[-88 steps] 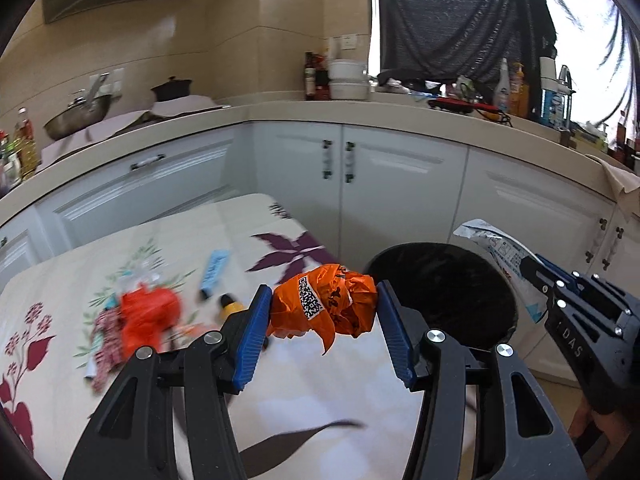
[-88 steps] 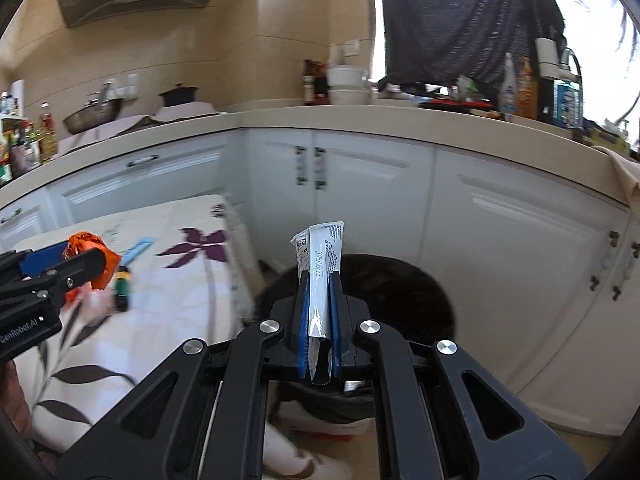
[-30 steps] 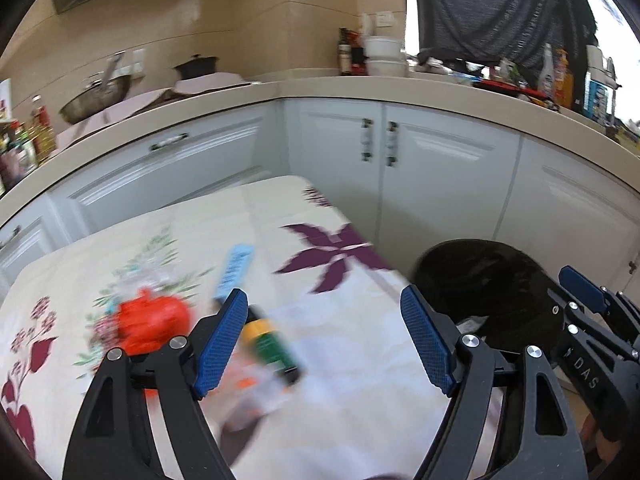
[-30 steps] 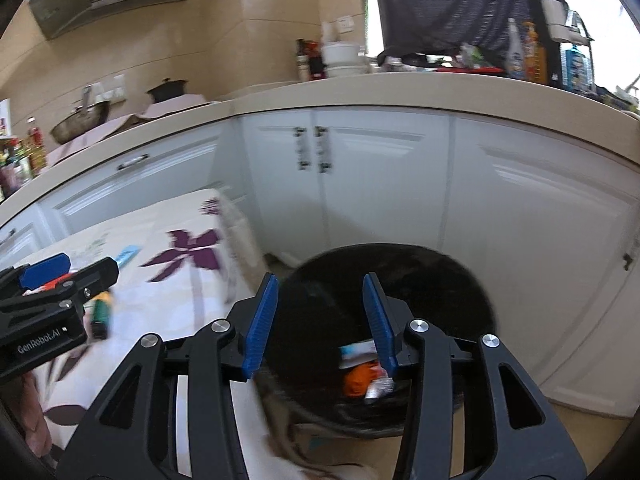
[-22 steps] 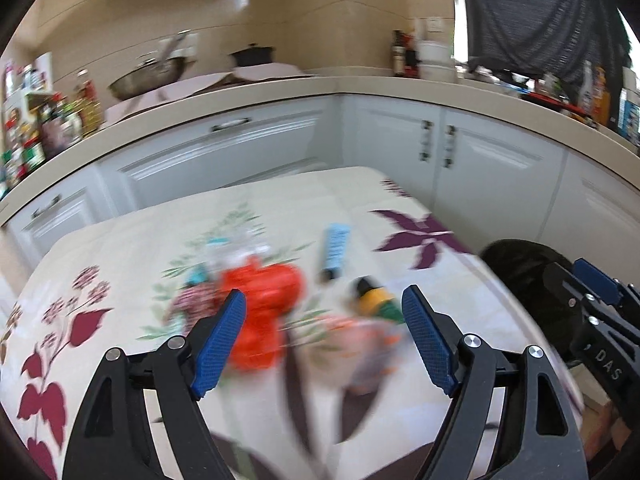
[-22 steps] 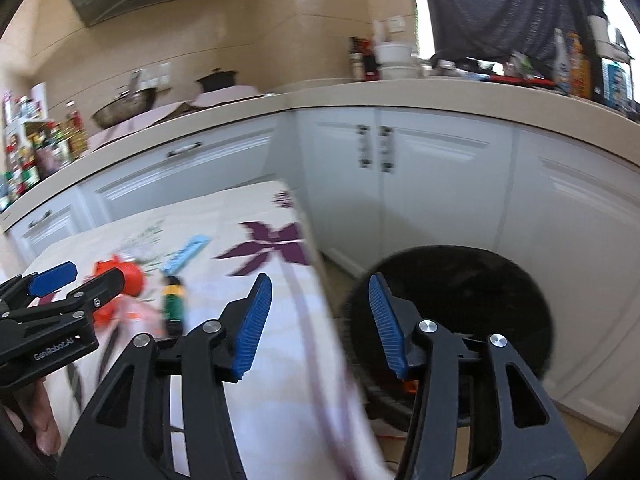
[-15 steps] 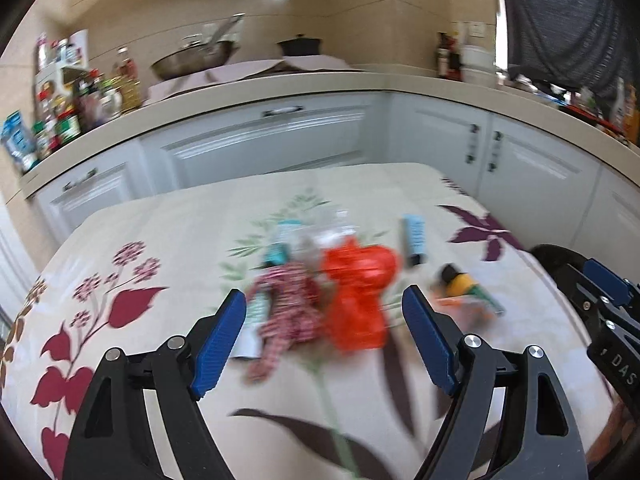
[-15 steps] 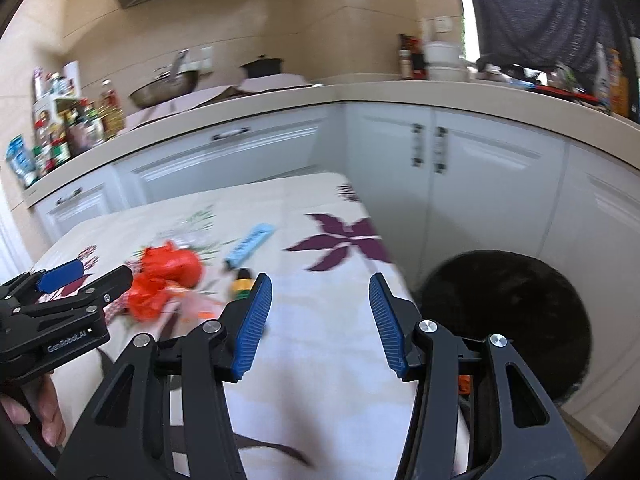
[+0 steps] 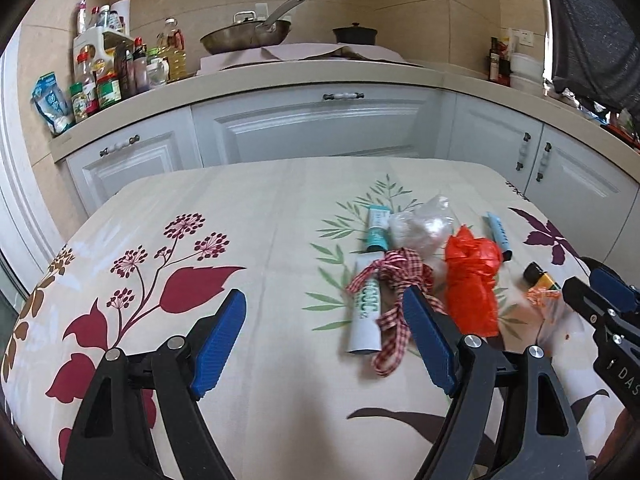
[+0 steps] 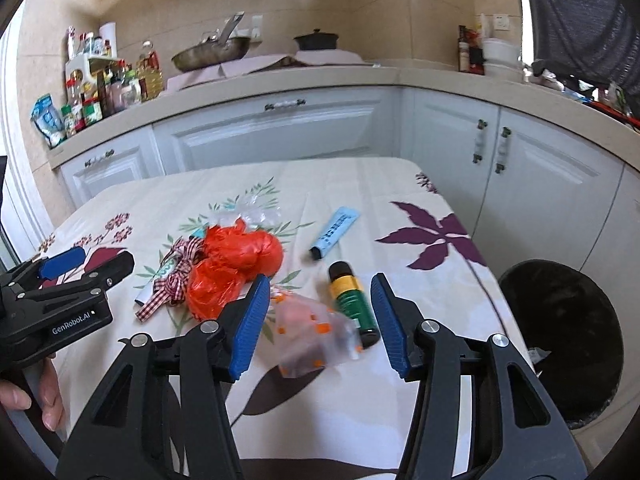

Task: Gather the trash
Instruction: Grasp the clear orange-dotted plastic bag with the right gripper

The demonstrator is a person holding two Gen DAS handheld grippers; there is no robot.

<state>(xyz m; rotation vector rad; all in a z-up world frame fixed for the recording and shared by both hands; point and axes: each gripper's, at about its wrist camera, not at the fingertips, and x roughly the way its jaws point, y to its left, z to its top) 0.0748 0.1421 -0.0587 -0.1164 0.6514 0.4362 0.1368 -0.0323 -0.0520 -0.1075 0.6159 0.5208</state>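
Trash lies on the floral tablecloth (image 9: 256, 216): a red plastic bag (image 9: 472, 280) (image 10: 236, 264), a red checked ribbon (image 9: 396, 276) over a white tube (image 9: 366, 312), a clear crumpled bag (image 9: 420, 224), a blue tube (image 10: 334, 232), a green and yellow bottle (image 10: 352, 300) and a clear wrapper with orange squares (image 10: 312, 328). My left gripper (image 9: 324, 340) is open and empty, left of the ribbon. My right gripper (image 10: 316, 320) is open and empty over the clear wrapper and the bottle. The black bin (image 10: 568, 328) stands right of the table.
White cabinets (image 9: 320, 128) run behind the table and to its right. The counter holds a pan (image 9: 248, 36), a black pot (image 9: 354, 34) and bottles and jars (image 9: 112, 76). The table's right edge (image 10: 488, 280) borders the bin.
Both grippers let go of their trash over the bin, opened, and swung left back over the table. The trash pile now lies in front of them.
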